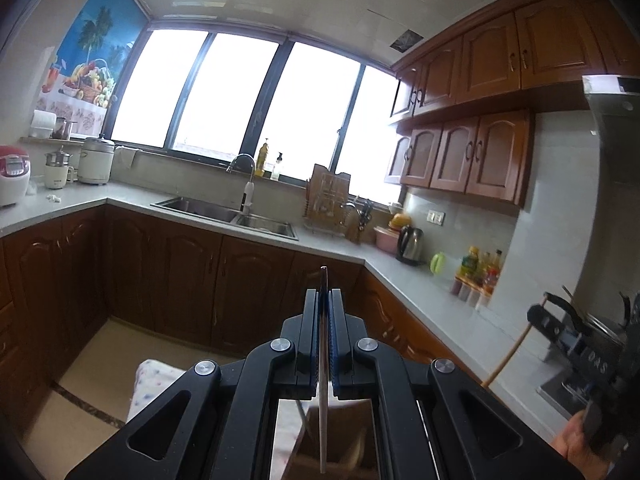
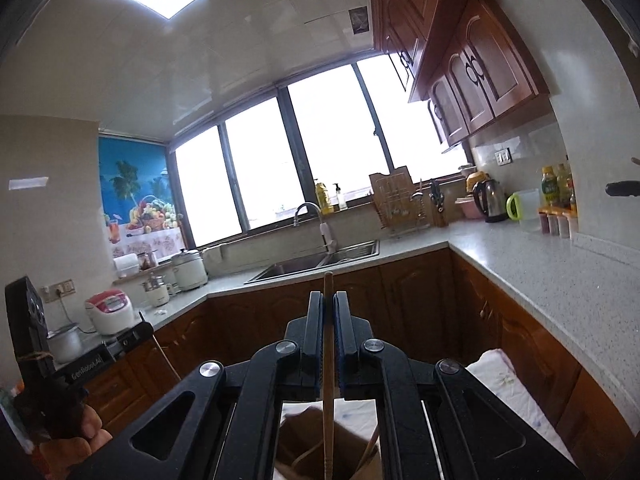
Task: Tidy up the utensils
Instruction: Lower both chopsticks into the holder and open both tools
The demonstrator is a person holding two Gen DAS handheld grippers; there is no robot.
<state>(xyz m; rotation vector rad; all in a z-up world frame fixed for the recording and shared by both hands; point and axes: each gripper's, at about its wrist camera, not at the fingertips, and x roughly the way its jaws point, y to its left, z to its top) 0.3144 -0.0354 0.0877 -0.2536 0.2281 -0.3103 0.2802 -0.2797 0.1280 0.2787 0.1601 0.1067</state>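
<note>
Left wrist view: we're holding the left tongs (image 1: 325, 300) nearly closed, pinching a thin metal utensil (image 1: 323, 380) edge-on; can't tell if it's a knife or sth else. It's running upright through the jaws, lower end hanging over a brown box (image 1: 340, 432) on a dotted cloth (image 1: 150, 384) below. The right tongs (image 1: 538, 314) are showing at the far right w/ a wooden stick (image 1: 508, 352).

Right wrist view: the right tongs (image 2: 329, 300) are clamping a wooden chopstick (image 2: 328, 380), also nearly closed, its lower end pointing into the same box (image 2: 308, 436).

Risk, we're judging: both grips are thin and near the ends, so either piece may be pivoting or slipping if we tilt; dropping from this height could bounce it past the box onto the floor.

Room: an L-shaped grey speckled bench (image 2: 540, 272) is wrapping round beyond the box, with a sink (image 2: 316, 260) under big bright windows, brown cabinets, a kettle (image 2: 490, 200) right of the sink.
</note>
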